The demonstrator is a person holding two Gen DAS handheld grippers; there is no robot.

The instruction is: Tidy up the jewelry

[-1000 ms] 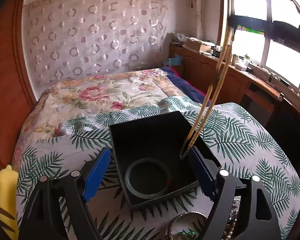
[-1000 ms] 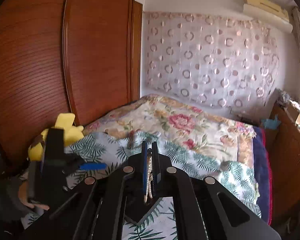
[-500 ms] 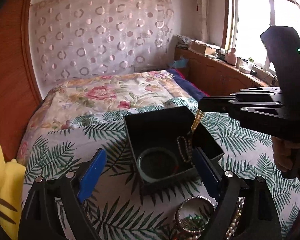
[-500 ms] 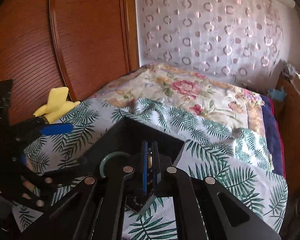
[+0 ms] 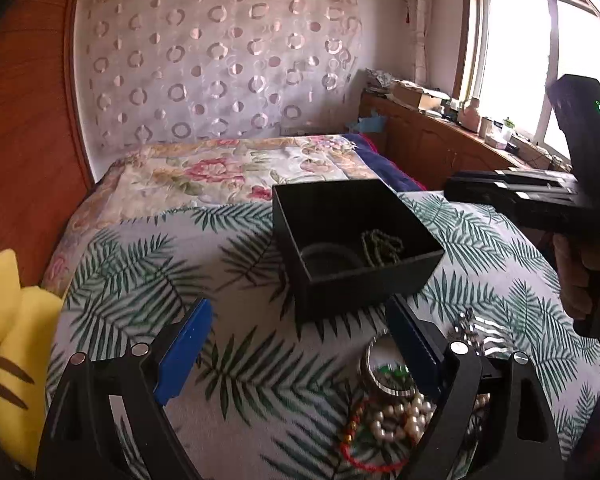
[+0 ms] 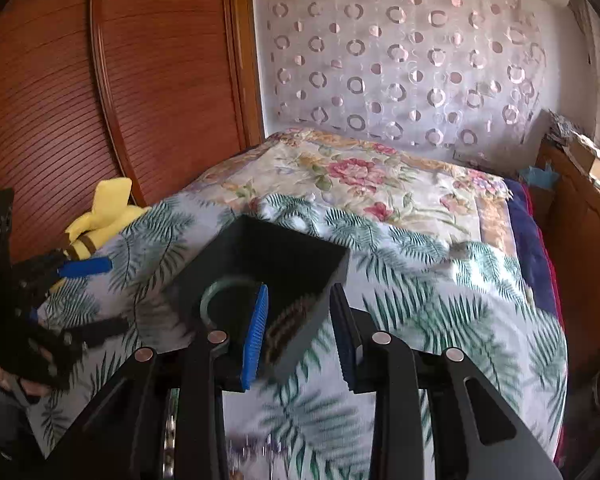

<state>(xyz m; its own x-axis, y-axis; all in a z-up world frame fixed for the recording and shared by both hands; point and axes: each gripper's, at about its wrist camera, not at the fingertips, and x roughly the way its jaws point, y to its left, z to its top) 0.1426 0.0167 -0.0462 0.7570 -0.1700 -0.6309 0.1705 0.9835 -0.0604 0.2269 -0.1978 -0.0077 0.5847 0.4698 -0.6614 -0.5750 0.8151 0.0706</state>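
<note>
I have the black box [image 5: 356,240] sitting on the bed [image 5: 140,280], on the palm-leaf cover, so both tools can come at it from the near side. Inside it a green bangle [image 6: 224,288] lies flat on the floor of the box, and a beaded necklace [image 5: 382,246] is heaped in the corner beside it.

My right hand-held gripper [image 6: 300,328] hangs over the near corner of the box with its jaws opening. Nothing is pinched between the blue pads; the beads lie below them, inside the box, and the box wall shows in the gap. I judge this to be the release of the necklace into the box.

My left hand-held gripper [image 5: 296,344] is spread wide and holds nothing. It sits low over the cover, just short of the box, with the remaining pile right beside its right finger: a silver bangle [image 5: 384,372], a string of pearls [image 5: 396,420], a red cord bracelet [image 5: 360,452] and some silver chain, partly hidden behind the finger. That looks like the next place to pick from.

A yellow plush toy [image 5: 8,360] sits at the far left edge of the bed, well apart. The pile is tangled, so lifting one piece may drag another. The soft cover may give under the fingers too.
</note>
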